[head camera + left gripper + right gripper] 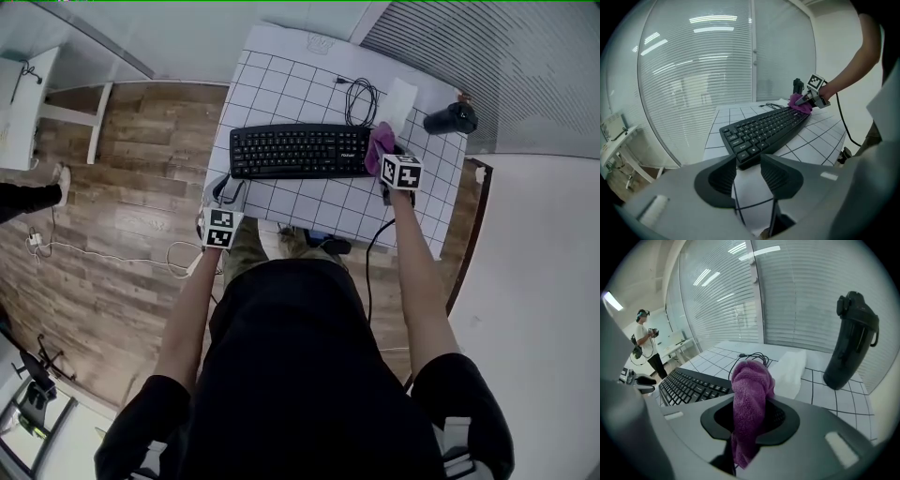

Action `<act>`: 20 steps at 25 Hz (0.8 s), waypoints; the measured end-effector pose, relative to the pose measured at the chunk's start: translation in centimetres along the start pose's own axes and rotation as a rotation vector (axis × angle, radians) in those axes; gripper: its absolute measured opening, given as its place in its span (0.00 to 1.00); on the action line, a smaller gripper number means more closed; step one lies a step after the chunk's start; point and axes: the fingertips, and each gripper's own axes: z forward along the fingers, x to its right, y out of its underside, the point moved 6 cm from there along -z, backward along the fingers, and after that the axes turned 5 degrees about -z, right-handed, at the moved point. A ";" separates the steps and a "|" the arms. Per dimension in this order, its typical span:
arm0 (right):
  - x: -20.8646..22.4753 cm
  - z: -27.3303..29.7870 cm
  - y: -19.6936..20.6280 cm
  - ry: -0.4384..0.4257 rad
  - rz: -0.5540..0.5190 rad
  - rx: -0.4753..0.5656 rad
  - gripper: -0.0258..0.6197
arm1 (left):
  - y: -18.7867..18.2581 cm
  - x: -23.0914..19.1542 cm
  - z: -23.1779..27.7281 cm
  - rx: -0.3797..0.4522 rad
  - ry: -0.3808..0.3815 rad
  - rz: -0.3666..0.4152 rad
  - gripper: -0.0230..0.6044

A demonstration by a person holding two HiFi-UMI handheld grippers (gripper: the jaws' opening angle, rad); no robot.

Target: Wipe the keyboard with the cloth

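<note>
We hold the purple cloth (750, 399) in the right claw (751, 416), whose jaws are pressed together on it: in the right gripper view the cloth rises in a rounded bunch above the jaws and hangs in a tail below them. In the head view this claw sits at the right end of the black keyboard (300, 150), with the cloth bunched at that end; we cannot tell whether it touches the keys. The keyboard lies across the middle of the white gridded counter (281, 84), its long side running left to right in the frame. The left claw (749, 164) is spread, with nothing between its ribbed pads (723, 177); through the gap we see only the counter's grid lines, and the keyboard's left end lies just beyond the tips, apart from them. In the head view this claw's marker cube (220, 229) shows below and left of the keyboard, at the counter's near left corner. Behind the keyboard, toward the upper right of the head view, a coiled black cable (361, 98) lies just beside a white folded sheet (398, 98), and a black bottle (452, 119) is farther right, near the counter's edge; the right gripper view shows it upright. Wooden floor (122, 234) fills the left of the head view, and slatted blinds (703, 70) fill the background of the left gripper view. A person (644, 341) stands far off at the upper left of the right gripper view.
</note>
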 end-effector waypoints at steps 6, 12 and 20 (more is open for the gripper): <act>0.3 1.0 0.4 0.011 0.061 -0.007 0.22 | 0.8 -0.3 0.9 -0.030 0.014 -0.018 0.29; 0.4 1.3 0.7 0.011 0.156 0.013 0.21 | 1.1 -0.2 1.6 -0.046 0.015 -0.026 0.31; -0.1 1.4 0.8 0.042 0.156 0.017 0.21 | 1.6 -0.1 1.9 -0.073 0.013 -0.031 0.31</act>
